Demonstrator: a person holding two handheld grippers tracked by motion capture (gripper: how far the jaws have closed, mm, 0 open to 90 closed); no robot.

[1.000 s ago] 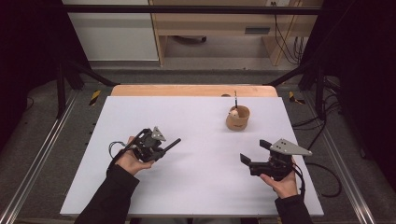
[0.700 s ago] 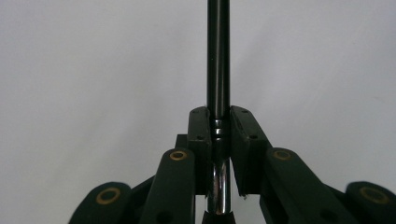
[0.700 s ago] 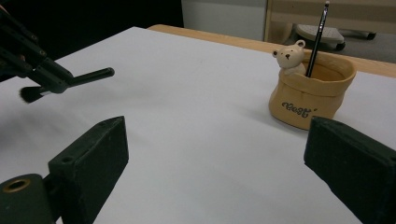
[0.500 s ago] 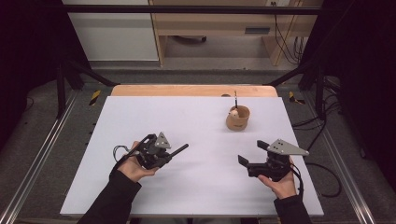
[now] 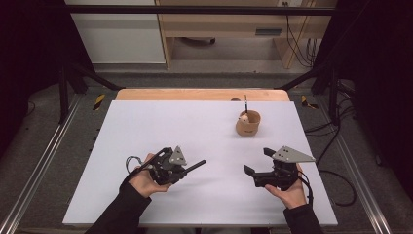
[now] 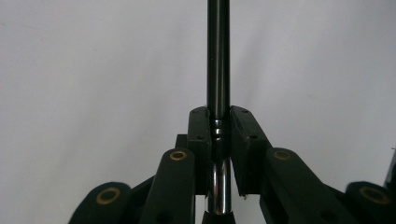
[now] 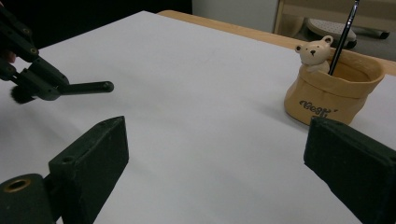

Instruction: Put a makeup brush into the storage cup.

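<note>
On the left side of the white table (image 5: 146,122), the left gripper (image 5: 182,167) sits in the person's left hand (image 5: 146,179), its jaws pressed together on a black brush (image 5: 194,166). In the left gripper view the two pads clamp the brush's slim handle (image 6: 218,56) near its shiny metal collar, and the handle runs straight out ahead over the bare tabletop. Seen from above, the handle's end points toward the middle of the table, slightly away from the person. Compared with a second ago, this hand and its brush have slid toward the centre of the table, closing some of the gap to the other hand; the grip looks the same in all three high views.

Farther right, near the far edge, a tan pot (image 5: 248,123) with a small bear figure (image 7: 315,51) on its rim stands upright in the same spot as before, a thin dark brush (image 7: 343,35) leaning inside it. It is well apart from both grippers.

At the right, the right gripper (image 5: 257,165) rests in the right hand (image 5: 291,191), jaws standing wide apart with nothing between them. It has barely shifted since the earlier frames, and its own view looks across at the pot and at the left gripper's brush tip
</note>
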